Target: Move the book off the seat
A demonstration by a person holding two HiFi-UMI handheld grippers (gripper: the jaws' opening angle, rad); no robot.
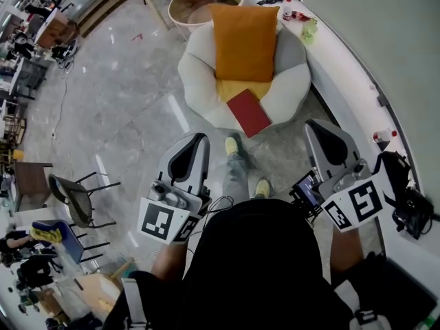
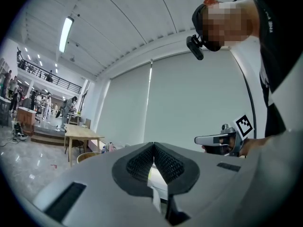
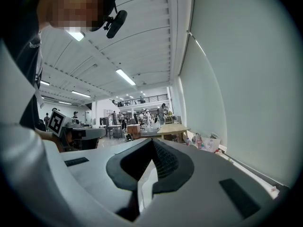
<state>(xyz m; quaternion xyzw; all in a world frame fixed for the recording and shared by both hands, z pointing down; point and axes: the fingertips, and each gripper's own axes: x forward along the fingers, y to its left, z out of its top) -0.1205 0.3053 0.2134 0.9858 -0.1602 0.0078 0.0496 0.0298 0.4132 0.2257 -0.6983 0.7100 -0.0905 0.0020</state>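
A red book (image 1: 249, 112) lies tilted on the front edge of a white padded round seat (image 1: 196, 74). It partly rests on a yellow cushion (image 1: 237, 88), below an upright orange cushion (image 1: 244, 41). My left gripper (image 1: 199, 137) (image 2: 153, 145) hovers short of the seat, below and left of the book, its jaws shut with nothing between them. My right gripper (image 1: 315, 124) (image 3: 152, 141) is to the right of the book, level with the left one, also shut and empty. Neither gripper touches the book. The gripper views show the room beyond but not the book.
A curved white counter (image 1: 344, 67) with bottles runs along the right wall, close to the seat. A round wooden tub (image 1: 192, 2) stands behind the seat. A dark chair (image 1: 72, 194) stands at the left. The person's yellow shoes (image 1: 234, 145) are just before the seat.
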